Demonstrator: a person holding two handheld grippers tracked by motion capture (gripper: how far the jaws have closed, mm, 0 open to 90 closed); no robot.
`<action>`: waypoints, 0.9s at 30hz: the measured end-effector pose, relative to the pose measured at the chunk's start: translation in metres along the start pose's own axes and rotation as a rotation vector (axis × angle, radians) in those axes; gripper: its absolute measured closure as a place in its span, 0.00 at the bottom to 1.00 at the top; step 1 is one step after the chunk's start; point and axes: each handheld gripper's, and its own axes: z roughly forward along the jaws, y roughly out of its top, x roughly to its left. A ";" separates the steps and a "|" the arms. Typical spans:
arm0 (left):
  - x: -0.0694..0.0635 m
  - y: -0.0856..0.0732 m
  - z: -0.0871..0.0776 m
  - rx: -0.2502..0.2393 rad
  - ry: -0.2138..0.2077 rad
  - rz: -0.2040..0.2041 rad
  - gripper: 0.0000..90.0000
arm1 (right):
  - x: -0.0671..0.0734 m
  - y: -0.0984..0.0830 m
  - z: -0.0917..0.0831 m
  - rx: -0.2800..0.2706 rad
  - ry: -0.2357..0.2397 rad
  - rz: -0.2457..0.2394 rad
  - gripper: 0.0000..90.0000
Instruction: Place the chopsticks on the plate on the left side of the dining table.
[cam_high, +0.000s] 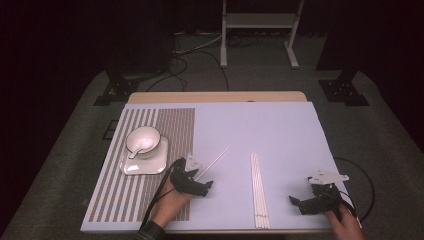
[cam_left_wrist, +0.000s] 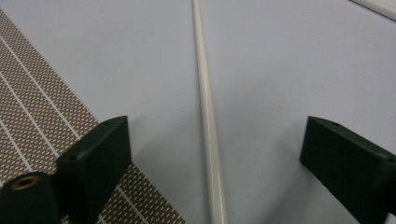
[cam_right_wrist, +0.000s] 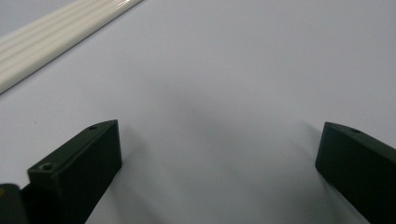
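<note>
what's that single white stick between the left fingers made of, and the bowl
Single stick: likely glossy plastic or melamine; a bright highlight runs along its smooth cream surface. Bowl: probably glazed ceramic, white and shiny, though melamine can't be ruled out.

A white bowl (cam_high: 143, 140) holding a white spoon (cam_high: 137, 149) sits on a square white plate (cam_high: 150, 165) at the left of the desk (cam_high: 280, 130), on a brown striped mat (cam_high: 172, 127). Beyond the desk, a white frame (cam_high: 260, 22) stands on the grey floor (cam_high: 385, 140), with black cables (cam_high: 180, 65) nearby.
</note>
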 end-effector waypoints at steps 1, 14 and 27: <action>0.000 0.000 0.000 -0.003 -0.004 0.000 0.12 | 0.000 0.000 0.000 0.000 0.000 0.000 0.00; 0.000 -0.002 -0.004 -0.027 -0.013 -0.012 0.30 | 0.000 0.000 0.000 0.000 -0.001 0.001 0.00; 0.001 -0.005 -0.008 -0.050 -0.017 -0.020 0.61 | 0.000 0.000 0.000 0.000 0.000 0.001 0.00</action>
